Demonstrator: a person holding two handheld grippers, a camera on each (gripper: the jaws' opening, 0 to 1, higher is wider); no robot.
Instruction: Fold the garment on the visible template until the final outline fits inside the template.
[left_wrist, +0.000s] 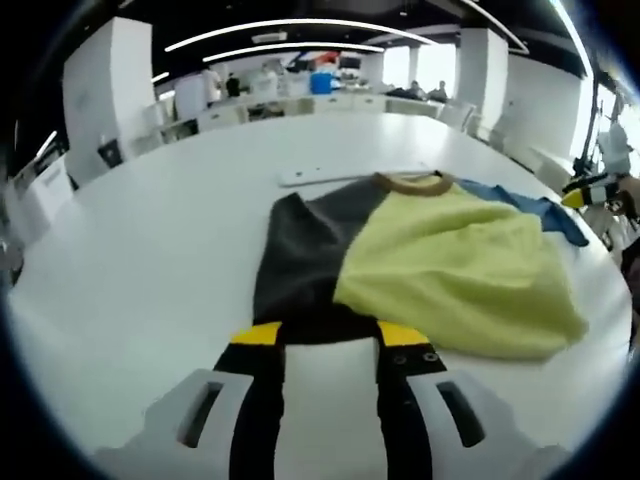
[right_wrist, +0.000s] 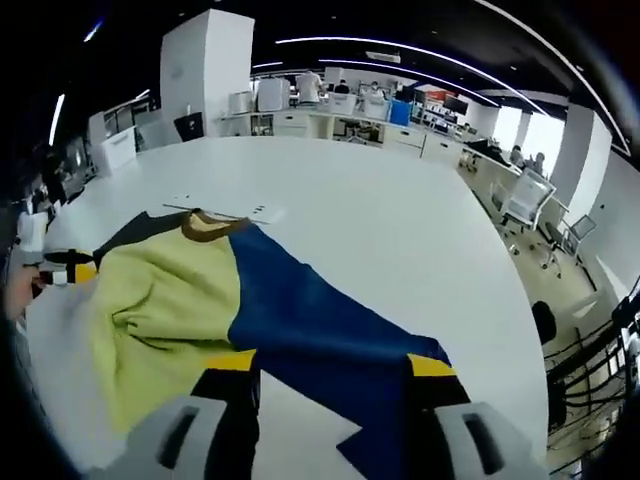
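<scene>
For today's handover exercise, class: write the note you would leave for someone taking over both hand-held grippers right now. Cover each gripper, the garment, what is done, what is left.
Left hand-held gripper: jaws apart, at the dark hem of the garment, holding nothing that I can see.
Right hand-held gripper: jaws apart, over the blue panel's lower edge, nothing clamped.
The garment lies on the white table, collar at the far side; the yellow-green middle is bunched and rumpled, dark panel to one side, blue to the other.
A white strip lies beyond the collar.
Done: garment laid out.
Left: smooth it and make the folds; I cannot make out the template outline.
</scene>
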